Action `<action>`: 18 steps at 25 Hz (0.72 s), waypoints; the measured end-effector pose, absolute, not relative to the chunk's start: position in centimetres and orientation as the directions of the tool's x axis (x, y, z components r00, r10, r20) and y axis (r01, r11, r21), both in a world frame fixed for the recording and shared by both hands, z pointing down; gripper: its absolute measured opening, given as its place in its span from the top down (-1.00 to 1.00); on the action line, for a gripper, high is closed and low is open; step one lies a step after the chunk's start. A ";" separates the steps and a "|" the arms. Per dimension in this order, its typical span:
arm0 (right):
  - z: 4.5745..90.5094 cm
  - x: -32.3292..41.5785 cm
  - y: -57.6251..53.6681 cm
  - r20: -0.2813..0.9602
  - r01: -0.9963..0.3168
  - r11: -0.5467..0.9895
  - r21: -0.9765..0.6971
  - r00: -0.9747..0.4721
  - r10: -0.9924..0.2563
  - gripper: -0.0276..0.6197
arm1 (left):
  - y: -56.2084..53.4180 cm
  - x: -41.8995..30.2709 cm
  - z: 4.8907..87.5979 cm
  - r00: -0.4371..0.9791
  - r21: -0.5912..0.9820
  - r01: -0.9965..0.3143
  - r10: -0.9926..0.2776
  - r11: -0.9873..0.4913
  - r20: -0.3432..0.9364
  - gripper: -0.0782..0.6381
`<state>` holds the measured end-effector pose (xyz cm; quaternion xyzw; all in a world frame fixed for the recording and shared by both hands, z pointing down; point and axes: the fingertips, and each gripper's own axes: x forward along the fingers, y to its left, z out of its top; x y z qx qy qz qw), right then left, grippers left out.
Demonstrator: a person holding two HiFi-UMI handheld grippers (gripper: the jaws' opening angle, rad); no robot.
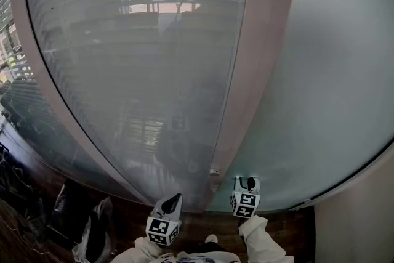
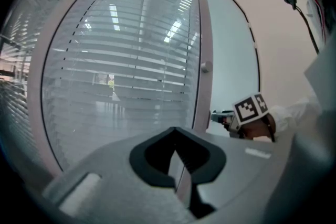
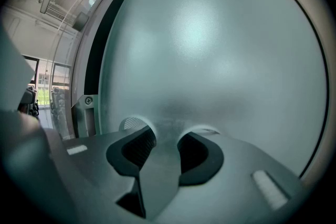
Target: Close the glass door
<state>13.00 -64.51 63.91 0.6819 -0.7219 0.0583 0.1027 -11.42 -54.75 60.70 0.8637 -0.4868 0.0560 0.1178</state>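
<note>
The frosted glass door panel (image 1: 332,71) fills the right of the head view and nearly all of the right gripper view (image 3: 210,50). Its left edge meets a pale upright frame (image 1: 249,83); a small metal bracket (image 3: 88,100) sits by that edge. My right gripper (image 1: 246,180) (image 3: 167,139) is open and empty, its tips right up against the frosted glass low down; contact cannot be told. The left gripper (image 1: 175,199) (image 2: 176,147) is shut on nothing and points at the pane with slatted blinds (image 1: 135,71) (image 2: 126,71). The right gripper (image 2: 220,117) also shows in the left gripper view.
Dark bags (image 1: 80,218) lie on the wooden floor (image 1: 289,231) at lower left. A plain wall (image 1: 357,218) stands at the lower right. A small knob (image 2: 206,66) sits on the frame. White sleeves (image 1: 258,237) reach from the bottom edge.
</note>
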 end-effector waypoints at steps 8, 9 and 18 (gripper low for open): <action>63.8 12.9 -64.5 0.223 -0.996 0.089 0.027 -0.081 -0.971 0.49 | -53.7 -11.8 60.4 0.515 0.140 -0.857 -0.829 -0.496 0.218 0.77; 63.9 12.9 -64.5 0.231 -0.995 0.100 0.012 -0.095 -0.968 0.48 | -53.4 -11.8 60.4 0.516 0.139 -0.856 -0.828 -0.497 0.220 0.77; 62.4 13.5 -60.8 0.287 -0.994 0.103 -0.023 -0.105 -0.952 0.48 | -51.0 -12.5 59.0 0.530 0.128 -0.848 -0.822 -0.514 0.209 0.77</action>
